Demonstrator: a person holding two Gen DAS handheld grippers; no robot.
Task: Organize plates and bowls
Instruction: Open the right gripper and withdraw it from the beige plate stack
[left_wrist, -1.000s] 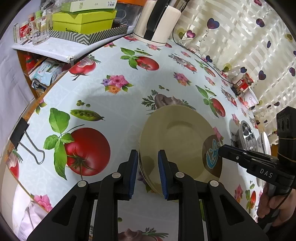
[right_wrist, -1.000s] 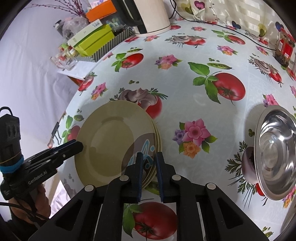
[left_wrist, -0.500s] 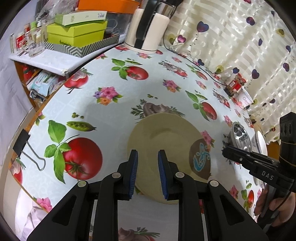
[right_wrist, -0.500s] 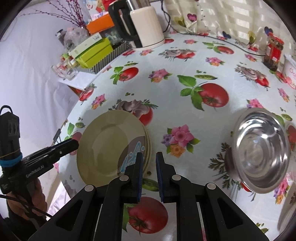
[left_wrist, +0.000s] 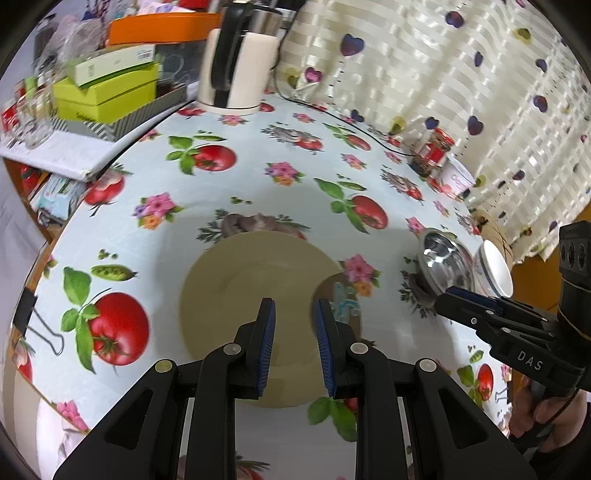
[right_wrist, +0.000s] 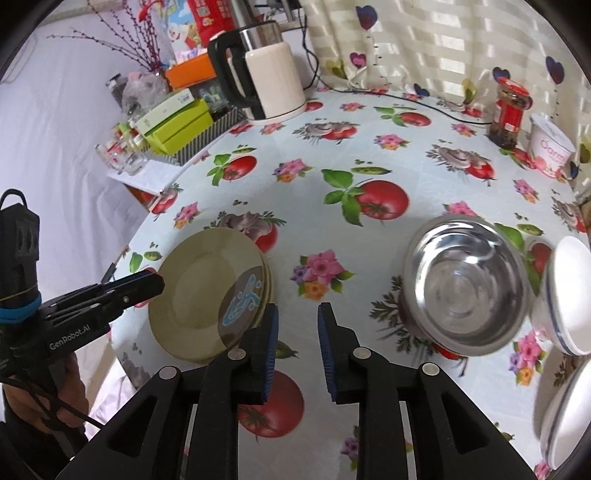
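My left gripper (left_wrist: 293, 325) hangs over the stack of plates (left_wrist: 255, 317), its blue pads spread with nothing between them and nothing pressed. My right gripper (right_wrist: 295, 332) points down at the tablecloth (right_wrist: 369, 258) just beside the right rim of that same stack, seen from this side as plates (right_wrist: 207, 291) lying flat near the table's left edge. Its jaws are opening, and only the printed cloth shows in the gap between them.

The plates are beige, stacked a few deep, and the top one carries a brown patch with a blue squiggle on the side nearest my right gripper. To the right, well apart from the stack, a steel bowl (right_wrist: 467, 280) sits upright on the cloth. A white bowl (right_wrist: 569, 295) with a dark line round its rim stands just beside it, nearer the right edge.

At the far side of the table stands a white kettle (right_wrist: 269, 85) with a black handle.
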